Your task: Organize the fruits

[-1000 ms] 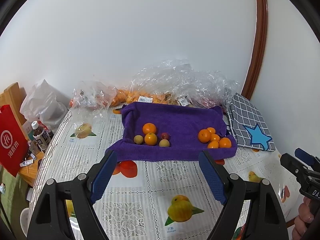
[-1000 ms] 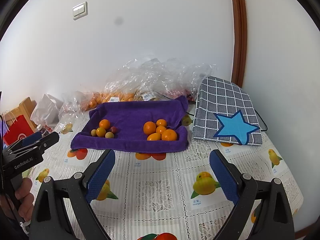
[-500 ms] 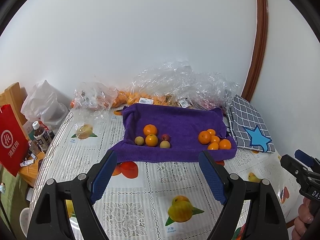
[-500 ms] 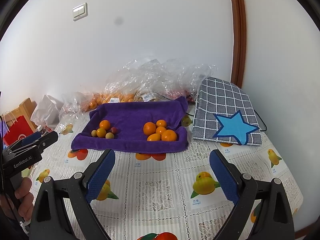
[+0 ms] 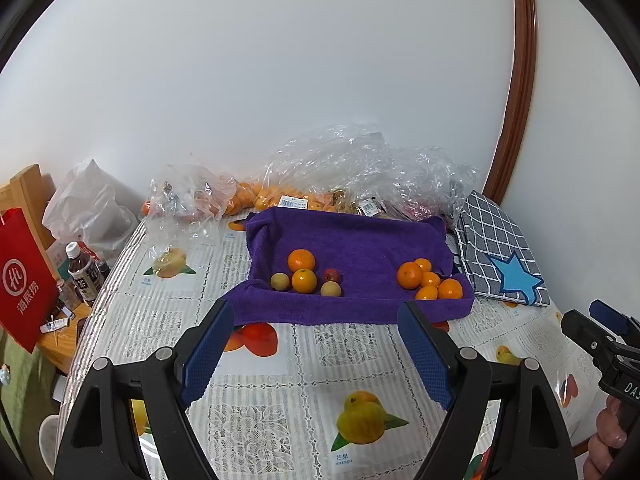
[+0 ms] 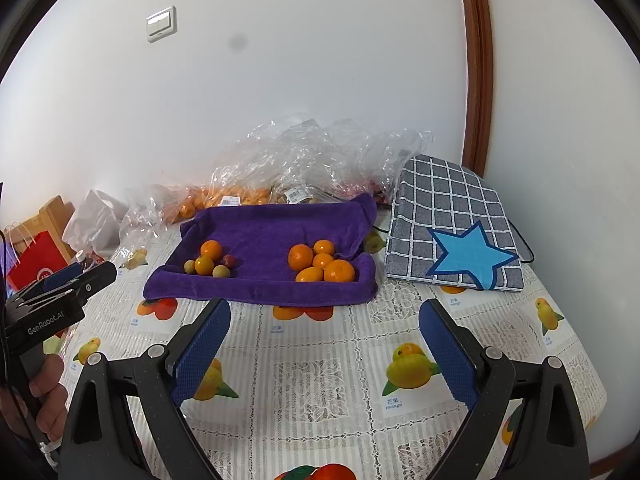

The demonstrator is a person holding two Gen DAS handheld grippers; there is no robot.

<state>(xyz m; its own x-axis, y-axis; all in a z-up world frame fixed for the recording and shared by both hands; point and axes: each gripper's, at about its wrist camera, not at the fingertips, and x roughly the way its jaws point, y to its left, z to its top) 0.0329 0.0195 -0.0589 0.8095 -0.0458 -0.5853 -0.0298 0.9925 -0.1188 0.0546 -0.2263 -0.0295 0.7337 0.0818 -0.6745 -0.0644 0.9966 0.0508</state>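
Both the left gripper [image 5: 316, 336] and the right gripper [image 6: 324, 336] are held with jaws spread wide, nothing between them. Two clusters of round fruit are seen beyond them: a mixed group [image 5: 306, 276] and oranges [image 6: 322, 266], laid on a purple towel [image 5: 360, 240]. Bare tablecloth [image 6: 320, 380] lies between.

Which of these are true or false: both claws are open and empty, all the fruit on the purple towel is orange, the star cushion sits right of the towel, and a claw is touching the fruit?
1. The left claw and right claw are open and empty. True.
2. All fruit on the purple towel is orange. False: the left pile includes two pale fruits and a red one.
3. The star cushion lies right of the towel. True.
4. A claw touches fruit. False: both hover short of the towel.
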